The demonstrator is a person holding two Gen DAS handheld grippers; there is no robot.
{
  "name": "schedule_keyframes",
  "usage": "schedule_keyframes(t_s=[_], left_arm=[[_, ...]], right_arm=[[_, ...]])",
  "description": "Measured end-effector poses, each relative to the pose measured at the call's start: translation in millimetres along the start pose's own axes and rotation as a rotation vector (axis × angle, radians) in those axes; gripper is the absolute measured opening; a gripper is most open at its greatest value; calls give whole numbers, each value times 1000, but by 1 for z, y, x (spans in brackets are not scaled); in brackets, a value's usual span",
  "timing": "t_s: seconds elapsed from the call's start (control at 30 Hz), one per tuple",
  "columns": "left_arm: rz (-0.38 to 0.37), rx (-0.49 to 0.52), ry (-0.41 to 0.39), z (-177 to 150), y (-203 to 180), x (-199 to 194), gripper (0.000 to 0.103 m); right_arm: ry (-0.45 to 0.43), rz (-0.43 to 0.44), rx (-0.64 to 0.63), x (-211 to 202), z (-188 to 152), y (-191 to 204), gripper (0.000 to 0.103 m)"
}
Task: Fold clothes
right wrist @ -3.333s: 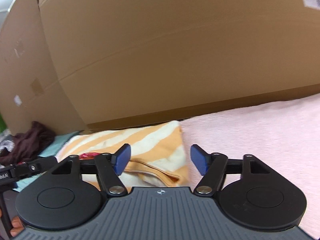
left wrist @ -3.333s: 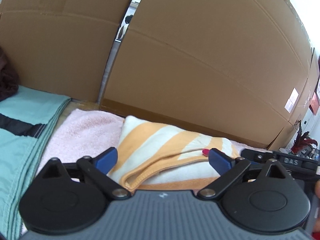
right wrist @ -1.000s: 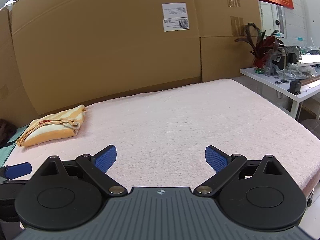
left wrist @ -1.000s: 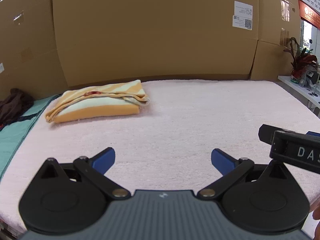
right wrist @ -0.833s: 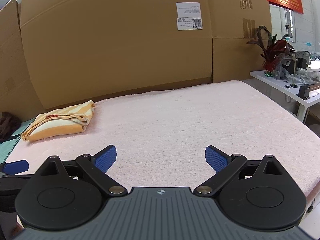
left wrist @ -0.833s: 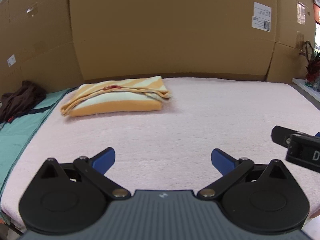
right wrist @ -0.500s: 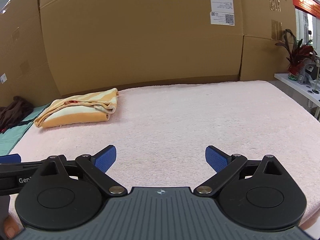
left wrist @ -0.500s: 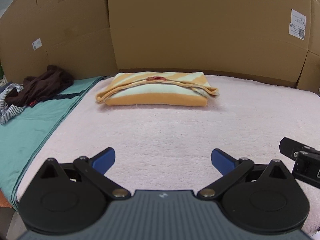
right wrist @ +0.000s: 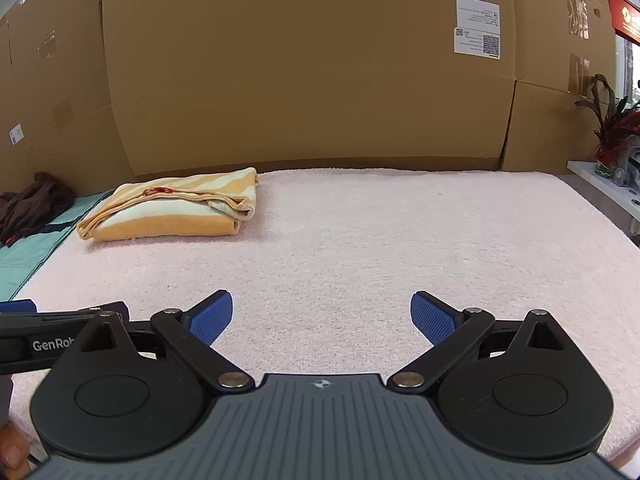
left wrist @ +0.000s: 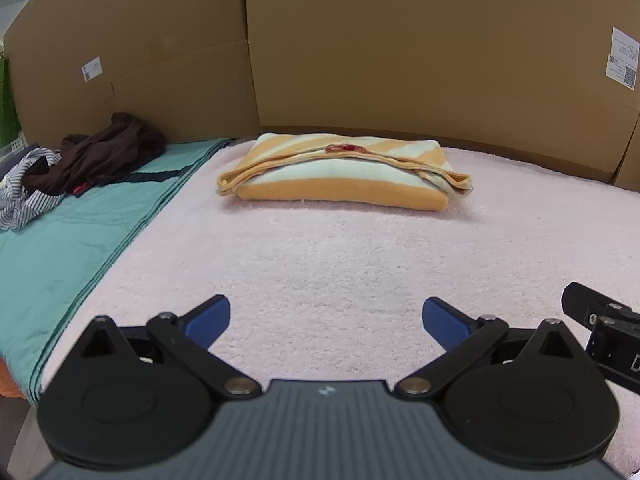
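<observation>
Tongs, left (left wrist: 326,322) and right (right wrist: 321,318), are hanging spread and empty, having backed away from the folded orange-and-cream striped garment (left wrist: 344,174), now lying far back on the pink towelled surface (right wrist: 400,248); folding looks finished.

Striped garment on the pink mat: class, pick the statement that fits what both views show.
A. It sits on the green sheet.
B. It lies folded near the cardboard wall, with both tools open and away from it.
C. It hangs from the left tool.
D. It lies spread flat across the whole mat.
B: the striped garment lies folded on the pink mat by the cardboard wall, while the left tool and right tool are open, well short of it.
</observation>
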State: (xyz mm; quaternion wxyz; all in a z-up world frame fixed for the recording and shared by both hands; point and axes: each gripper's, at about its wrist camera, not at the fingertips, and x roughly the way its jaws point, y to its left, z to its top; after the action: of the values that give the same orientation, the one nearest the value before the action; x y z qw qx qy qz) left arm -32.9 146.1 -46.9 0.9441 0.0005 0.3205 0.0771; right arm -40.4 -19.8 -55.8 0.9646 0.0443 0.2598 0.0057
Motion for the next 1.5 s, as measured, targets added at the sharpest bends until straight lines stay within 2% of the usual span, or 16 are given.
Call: schedule_keyframes(t_s=[0.3, 0.93, 1.23, 1.5], left_arm=[[20, -48, 32, 0, 23, 8, 102], [31, -96, 67, 3, 58, 23, 102], [15, -103, 79, 4, 62, 28, 102], [18, -85, 71, 8, 55, 32, 102]], right_arm=[[-10, 82, -20, 0, -1, 19, 99], [14, 119, -60, 16, 4, 58, 99], [36, 127, -48, 28, 7, 67, 99], [43, 153, -9, 34, 10, 59, 99]])
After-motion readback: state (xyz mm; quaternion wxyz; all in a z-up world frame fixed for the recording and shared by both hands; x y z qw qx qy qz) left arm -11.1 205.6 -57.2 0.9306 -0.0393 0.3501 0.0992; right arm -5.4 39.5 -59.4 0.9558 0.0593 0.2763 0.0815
